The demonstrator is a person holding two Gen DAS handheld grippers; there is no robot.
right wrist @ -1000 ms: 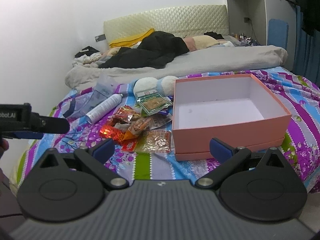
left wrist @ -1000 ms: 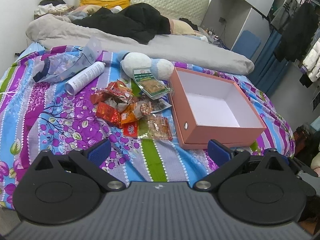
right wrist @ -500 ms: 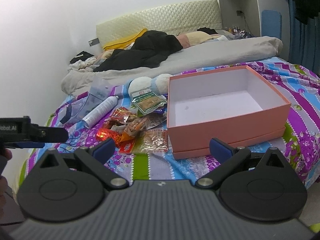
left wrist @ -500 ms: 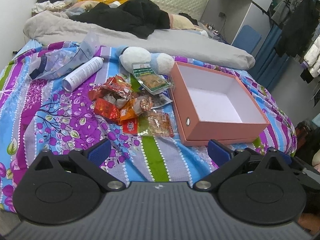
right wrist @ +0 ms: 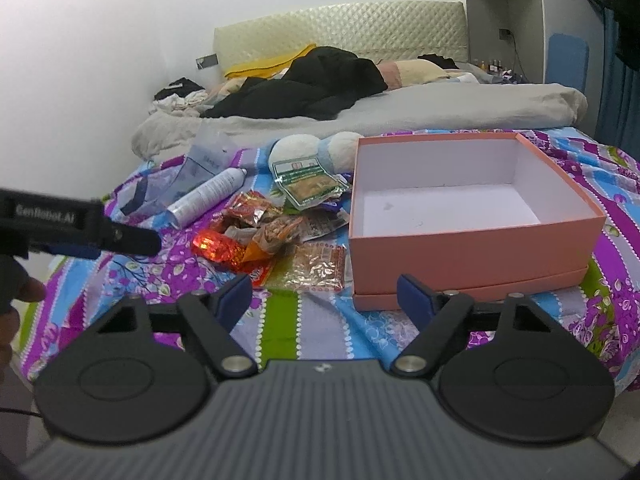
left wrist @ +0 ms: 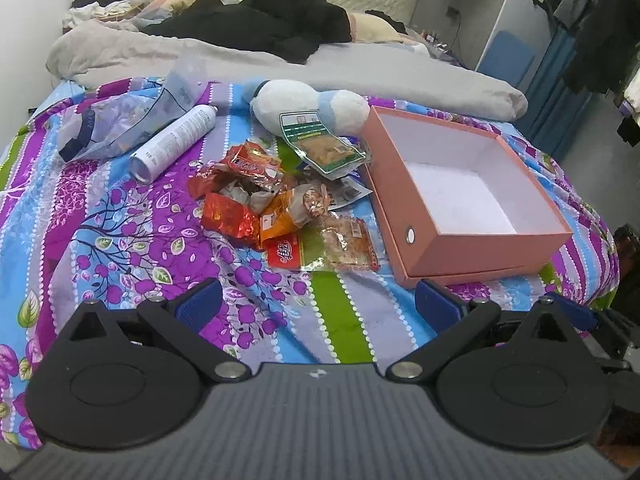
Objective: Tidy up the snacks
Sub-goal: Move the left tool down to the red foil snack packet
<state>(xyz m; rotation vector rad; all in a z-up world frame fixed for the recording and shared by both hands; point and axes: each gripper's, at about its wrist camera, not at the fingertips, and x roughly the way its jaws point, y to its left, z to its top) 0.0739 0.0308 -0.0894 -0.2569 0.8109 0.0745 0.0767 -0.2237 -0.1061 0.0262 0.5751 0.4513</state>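
A: Start at the left. What lies on the floral bedspread (left wrist: 120,240)?

B: A crumpled clear plastic bag (left wrist: 108,120), then a white spray can (left wrist: 176,142) on its side, just beside it.

A: And the snacks?

B: A loose pile of snack packets (left wrist: 276,208) sits in the middle of the bedspread: red foil ones, an orange one, and a clear flat packet (left wrist: 344,246) nearest the camera. A green-and-white packet (left wrist: 316,140) leans against a white and blue plush toy (left wrist: 308,102) behind the pile.

A: The box?

B: To the right of the pile, a pink cardboard box (left wrist: 472,248) with a white interior stands open, nothing in it. The nearest packets lie just beside its left wall.

A: The grippers?

B: The left gripper (left wrist: 316,304) hangs over the near edge of the bed with its jaws spread wide, nothing between them. The right gripper (right wrist: 324,294) also hovers low over the near edge; its jaws are closing, with only bare bedspread between the pads, gripping nothing. In the right wrist view the left gripper's black body (right wrist: 80,224) juts in from the left edge.
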